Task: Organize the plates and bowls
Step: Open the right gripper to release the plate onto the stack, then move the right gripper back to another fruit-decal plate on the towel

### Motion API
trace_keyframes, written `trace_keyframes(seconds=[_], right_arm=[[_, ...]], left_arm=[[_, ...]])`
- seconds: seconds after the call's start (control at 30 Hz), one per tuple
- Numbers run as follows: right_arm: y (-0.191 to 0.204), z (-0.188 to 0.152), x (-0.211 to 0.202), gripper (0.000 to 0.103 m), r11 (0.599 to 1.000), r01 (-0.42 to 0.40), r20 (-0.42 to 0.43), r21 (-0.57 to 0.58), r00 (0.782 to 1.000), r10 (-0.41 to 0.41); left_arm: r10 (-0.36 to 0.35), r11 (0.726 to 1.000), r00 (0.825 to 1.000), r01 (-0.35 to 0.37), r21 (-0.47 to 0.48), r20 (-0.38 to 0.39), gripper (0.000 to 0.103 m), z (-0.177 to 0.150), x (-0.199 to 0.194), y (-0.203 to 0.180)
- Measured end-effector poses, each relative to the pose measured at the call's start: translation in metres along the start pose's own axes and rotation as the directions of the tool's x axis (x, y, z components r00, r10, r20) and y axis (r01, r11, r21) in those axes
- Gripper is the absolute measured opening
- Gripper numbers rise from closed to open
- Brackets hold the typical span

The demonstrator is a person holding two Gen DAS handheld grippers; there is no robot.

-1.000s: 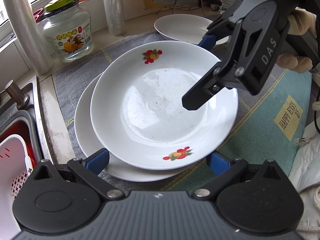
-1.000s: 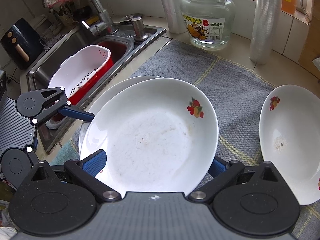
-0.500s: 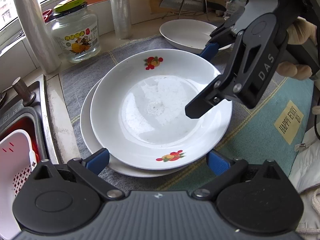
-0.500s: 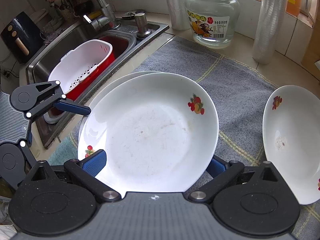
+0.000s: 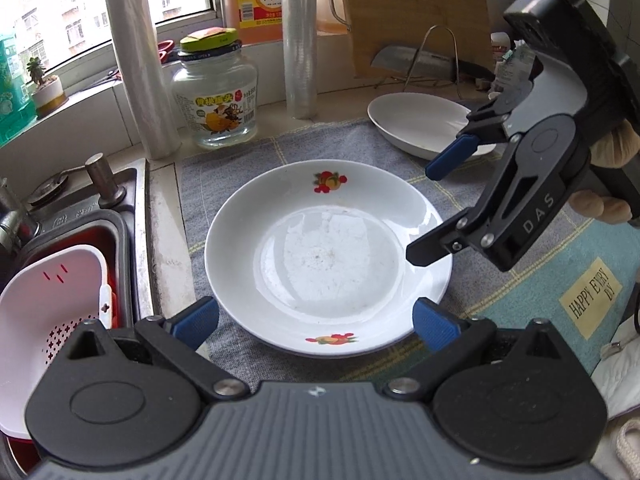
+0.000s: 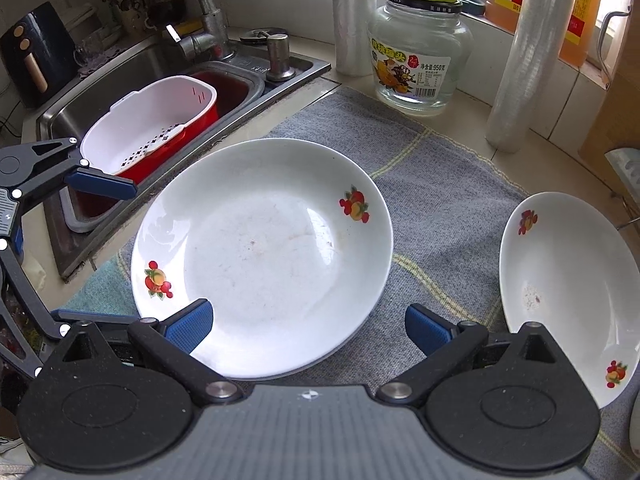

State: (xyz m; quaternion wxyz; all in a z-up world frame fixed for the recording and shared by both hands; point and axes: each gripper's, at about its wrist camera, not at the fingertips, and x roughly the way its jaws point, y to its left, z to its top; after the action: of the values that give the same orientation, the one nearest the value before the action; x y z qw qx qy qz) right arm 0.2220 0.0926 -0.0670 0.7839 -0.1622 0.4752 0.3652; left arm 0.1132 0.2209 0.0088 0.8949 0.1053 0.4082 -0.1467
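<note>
Kitchen tabletop [image 6: 472, 92], grey cloth mat [image 6: 432, 216] beside sink [image 6: 132, 68]

White fruit-print plate [image 6: 260, 256] at mat centre, stacked on another plate, lower rim just visible at near edge

Second fruit-print dish [image 6: 568, 280] to the right on mat, apart from stack

Left claw [image 5: 314, 322] spread wide, blue pads either side of plate's near rim, gripping nothing

Right claw [image 6: 308, 324] likewise spread, empty, left pad over plate rim; contact not clear

From left wrist view, right claw [image 5: 434, 210] poised above plate's right edge, gloved hand [image 5: 608, 176] behind

Glass jar [image 6: 420, 52], two film rolls [image 6: 524, 60] and oil bottle behind; white colander [image 6: 148, 128] in sink
</note>
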Motion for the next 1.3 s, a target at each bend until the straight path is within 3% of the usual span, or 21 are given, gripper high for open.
trace_keyframes(seconds=[0.27,0.5,0.83,1.13,1.3], right_arm=[[-0.002,-0.023,-0.023,0.103,0.993,0.119,0.091,0.007,0.989,-0.119],[-0.018,-0.055,-0.051,0.103,0.977,0.196,0.117,0.087,0.972,-0.205],[-0.064,-0.104,-0.087,0.103,0.964,0.21,0.141,0.166,0.962,-0.233],[-0.118,-0.143,-0.119,0.103,0.972,0.194,0.174,0.13,0.961,-0.215],[-0.143,-0.151,-0.133,0.103,0.976,0.182,0.195,0.119,0.96,-0.203]], left_arm=[[0.04,0.999,0.991,-0.036,-0.032,0.124,0.102,0.01,-0.01,-0.028],[-0.016,1.0,0.982,0.021,-0.021,0.19,0.102,0.026,-0.007,-0.056],[-0.032,0.999,0.985,0.035,-0.013,0.167,0.102,0.05,0.014,-0.117],[0.056,0.994,0.99,-0.043,-0.102,0.13,0.102,0.066,0.045,-0.174],[0.146,0.981,0.987,-0.134,-0.139,0.074,0.102,0.07,0.066,-0.192]])
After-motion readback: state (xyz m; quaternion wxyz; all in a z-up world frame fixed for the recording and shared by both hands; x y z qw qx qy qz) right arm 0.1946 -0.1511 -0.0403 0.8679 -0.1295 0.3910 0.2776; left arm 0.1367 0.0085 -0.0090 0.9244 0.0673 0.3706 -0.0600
